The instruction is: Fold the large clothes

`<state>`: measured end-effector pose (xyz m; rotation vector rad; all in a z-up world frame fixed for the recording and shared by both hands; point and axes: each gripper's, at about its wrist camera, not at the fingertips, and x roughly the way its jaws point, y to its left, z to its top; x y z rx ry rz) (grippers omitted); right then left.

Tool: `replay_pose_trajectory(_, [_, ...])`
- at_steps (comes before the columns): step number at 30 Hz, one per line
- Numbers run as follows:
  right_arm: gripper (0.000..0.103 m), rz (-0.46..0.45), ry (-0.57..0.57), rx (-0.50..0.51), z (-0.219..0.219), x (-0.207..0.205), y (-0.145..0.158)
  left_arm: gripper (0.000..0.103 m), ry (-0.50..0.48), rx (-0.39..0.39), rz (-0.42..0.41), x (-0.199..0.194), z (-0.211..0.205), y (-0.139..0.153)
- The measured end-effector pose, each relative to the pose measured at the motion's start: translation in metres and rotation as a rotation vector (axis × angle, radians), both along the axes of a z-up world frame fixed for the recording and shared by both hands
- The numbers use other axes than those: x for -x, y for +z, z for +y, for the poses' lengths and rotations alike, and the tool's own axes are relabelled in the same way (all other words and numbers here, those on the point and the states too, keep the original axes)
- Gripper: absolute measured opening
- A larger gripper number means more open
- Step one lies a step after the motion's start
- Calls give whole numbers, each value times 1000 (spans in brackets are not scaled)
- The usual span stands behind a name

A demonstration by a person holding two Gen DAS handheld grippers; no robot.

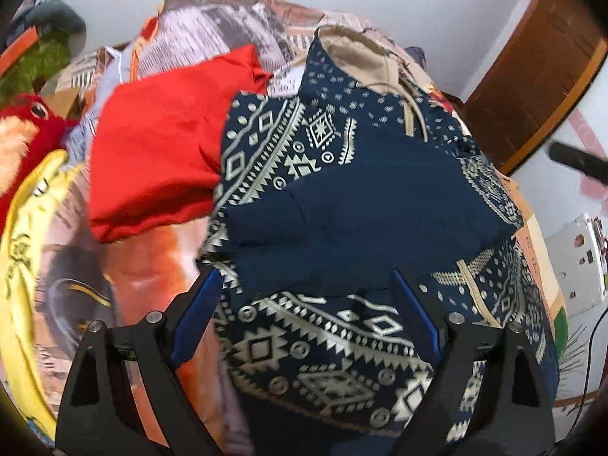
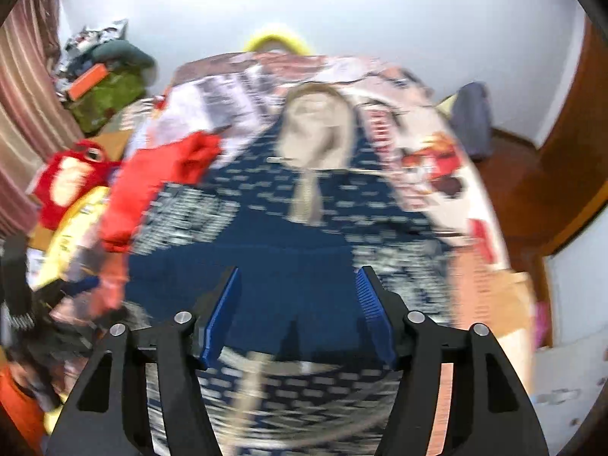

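navy patterned garment [image 1: 342,205] spread under open left gripper [image 1: 307,285]

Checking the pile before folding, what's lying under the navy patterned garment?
The navy patterned garment lies on a printed bedsheet, beside a red cloth. Anything directly beneath it is covered.

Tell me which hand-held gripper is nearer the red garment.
Left, likely. The left hand-held gripper hovers just below-right of the red garment; the right hand-held gripper sits farther, over the navy patterned garment.
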<state>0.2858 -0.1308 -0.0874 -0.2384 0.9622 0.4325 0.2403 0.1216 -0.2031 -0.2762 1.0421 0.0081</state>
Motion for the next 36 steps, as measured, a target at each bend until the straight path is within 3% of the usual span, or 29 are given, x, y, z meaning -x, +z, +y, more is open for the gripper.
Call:
replay_pose_trajectory(2, [72, -20, -37, 37, -22, -3, -2, 88, 32, -2, 28, -7, 0, -12])
replay_pose_trajectory(6, [72, 3, -96, 97, -61, -8, -25, 67, 108, 5, 81, -15, 8, -34])
replay_pose_trajectory(8, [72, 36, -108, 119, -75, -10, -39, 58, 132, 58, 82, -17, 13, -42])
replay_pose_trajectory(10, [72, 58, -126, 145, -86, -13, -57, 39, 140, 69, 63, -16, 12, -42])
replay_pose_trajectory(13, [72, 86, -152, 169, -101, -16, -79, 23, 104, 25, 26, -15, -2, -29])
replay_pose_trajectory(16, [72, 132, -178, 139, -114, -22, -98, 20, 56, -85, -45, -11, -22, -5])
replay_pose_trajectory(19, [72, 196, -222, 70, -121, -28, -112, 20, 31, -147, -122, -7, -31, 23])
replay_pose_trajectory(23, [72, 252, -232, 15, -125, -29, -121, 20, 18, -177, -176, -10, -28, 47])
replay_pose_trajectory(26, [72, 258, -232, -5, -126, -28, -119, 23, 25, -209, -139, -18, -24, 40])
replay_pose_trajectory(30, [72, 236, -227, 7, -125, -23, -112, 27, 69, -232, -33, -21, -12, 8])
replay_pose_trajectory(36, [72, 170, -196, 21, -119, -13, -91, 30, 75, -217, 55, -12, 4, -14])
